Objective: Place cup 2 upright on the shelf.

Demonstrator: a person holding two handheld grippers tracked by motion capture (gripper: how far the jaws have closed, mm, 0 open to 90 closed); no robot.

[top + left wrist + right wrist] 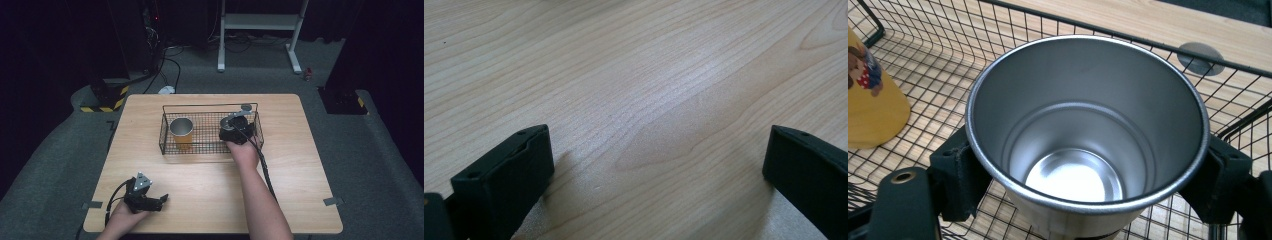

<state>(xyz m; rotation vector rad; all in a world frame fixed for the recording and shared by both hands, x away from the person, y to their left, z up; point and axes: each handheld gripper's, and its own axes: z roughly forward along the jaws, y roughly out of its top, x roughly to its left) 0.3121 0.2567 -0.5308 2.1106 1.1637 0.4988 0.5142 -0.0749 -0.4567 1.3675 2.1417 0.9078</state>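
Steel cup (pixel 1088 135) — smooth, round — clamped by right fingers (pixel 960 175); left fingers (pixel 504 185) spread apart.

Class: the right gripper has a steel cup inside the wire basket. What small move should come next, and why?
Probably lower it a little and open the jaws. The right gripper clamps the steel cup upright inside the wire basket, beside the yellow cup, with open mesh beneath. The left gripper rests open on the table.

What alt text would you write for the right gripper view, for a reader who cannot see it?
An empty steel cup stands upright between the two black jaws of the right gripper, inside a black wire basket on a wooden table. A yellow cup stands in the basket at the left edge.
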